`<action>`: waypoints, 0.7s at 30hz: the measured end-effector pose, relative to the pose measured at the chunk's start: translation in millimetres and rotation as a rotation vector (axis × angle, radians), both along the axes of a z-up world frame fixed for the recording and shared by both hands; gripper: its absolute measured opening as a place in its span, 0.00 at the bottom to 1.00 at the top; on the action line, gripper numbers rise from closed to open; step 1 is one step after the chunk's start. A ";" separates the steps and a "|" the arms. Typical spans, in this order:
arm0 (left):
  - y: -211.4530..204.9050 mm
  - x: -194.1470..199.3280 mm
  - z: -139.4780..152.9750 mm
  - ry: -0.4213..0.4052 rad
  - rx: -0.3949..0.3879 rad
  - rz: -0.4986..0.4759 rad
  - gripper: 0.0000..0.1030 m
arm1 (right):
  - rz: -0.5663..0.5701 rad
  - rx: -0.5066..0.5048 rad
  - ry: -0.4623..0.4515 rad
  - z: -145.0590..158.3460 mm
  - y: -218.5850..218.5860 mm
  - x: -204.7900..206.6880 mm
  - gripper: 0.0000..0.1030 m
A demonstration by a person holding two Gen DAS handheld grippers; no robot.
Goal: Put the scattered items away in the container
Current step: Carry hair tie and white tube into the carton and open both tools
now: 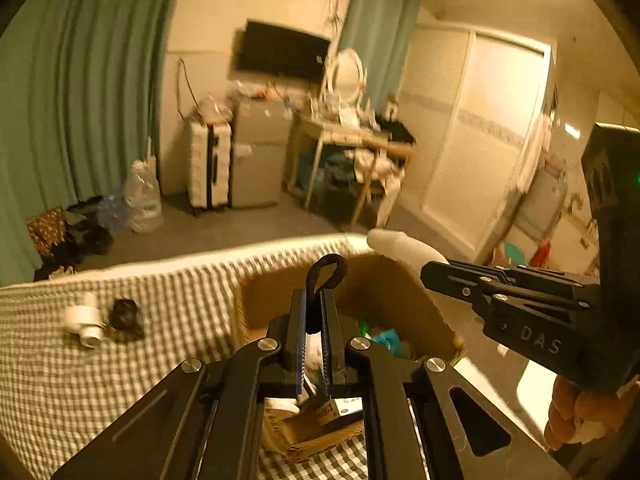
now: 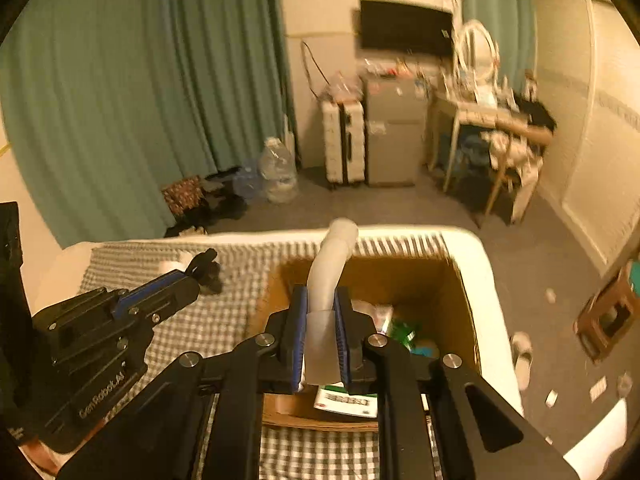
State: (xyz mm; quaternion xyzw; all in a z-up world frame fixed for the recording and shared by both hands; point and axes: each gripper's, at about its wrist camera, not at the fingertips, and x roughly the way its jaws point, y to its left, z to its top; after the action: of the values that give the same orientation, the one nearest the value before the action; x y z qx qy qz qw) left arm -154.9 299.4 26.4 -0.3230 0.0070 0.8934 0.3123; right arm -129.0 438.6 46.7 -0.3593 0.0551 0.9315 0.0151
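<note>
An open cardboard box (image 1: 384, 280) (image 2: 424, 280) stands on the checked bed cover and holds several packets. My left gripper (image 1: 316, 300) is shut on a black strap loop (image 1: 326, 274) above the box's near side. My right gripper (image 2: 322, 308) is shut on a bent white tube (image 2: 334, 256) above the box; the tube also shows in the left wrist view (image 1: 400, 246). A white pipe fitting (image 1: 84, 320) and a small black object (image 1: 126, 316) lie on the cover left of the box.
The checked bed cover (image 1: 100, 380) spans the foreground and the bed edge (image 2: 492, 288) runs right of the box. Beyond are green curtains (image 2: 120, 100), a suitcase (image 2: 344, 144), a desk (image 2: 480, 120) and floor clutter (image 2: 200, 200).
</note>
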 end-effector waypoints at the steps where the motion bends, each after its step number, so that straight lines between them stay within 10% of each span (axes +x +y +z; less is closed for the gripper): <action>1: 7.8 -6.5 -13.3 -0.020 -0.015 -0.007 0.06 | -0.008 -0.010 -0.022 -13.5 9.5 -8.0 0.13; 9: 34.5 -29.3 -92.2 -0.155 -0.067 -0.072 0.09 | -0.106 -0.085 -0.183 -95.8 60.3 -45.8 0.18; 11: 36.6 -35.0 -97.5 -0.158 -0.088 -0.057 0.23 | -0.132 -0.088 -0.191 -102.4 64.7 -48.3 0.22; 12: 36.4 -36.6 -98.1 -0.156 -0.095 -0.053 0.48 | -0.134 -0.091 -0.188 -103.8 66.3 -49.5 0.29; 13: 36.0 -37.8 -98.2 -0.147 -0.113 -0.028 0.81 | -0.140 -0.091 -0.186 -104.6 68.5 -50.3 0.56; 14: 33.6 -37.5 -96.8 -0.135 -0.132 0.004 0.92 | -0.168 -0.077 -0.182 -103.0 66.9 -50.9 0.84; 21: 0.5 -20.5 -66.6 -0.069 -0.150 0.009 0.96 | -0.204 -0.037 -0.095 -74.6 57.2 -30.8 0.87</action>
State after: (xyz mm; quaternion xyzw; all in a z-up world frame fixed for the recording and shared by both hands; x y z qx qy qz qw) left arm -175.4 299.8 -40.2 -0.3763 0.0618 0.8800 0.2831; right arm -159.9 495.8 -27.9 -0.3960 0.1079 0.9058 0.1055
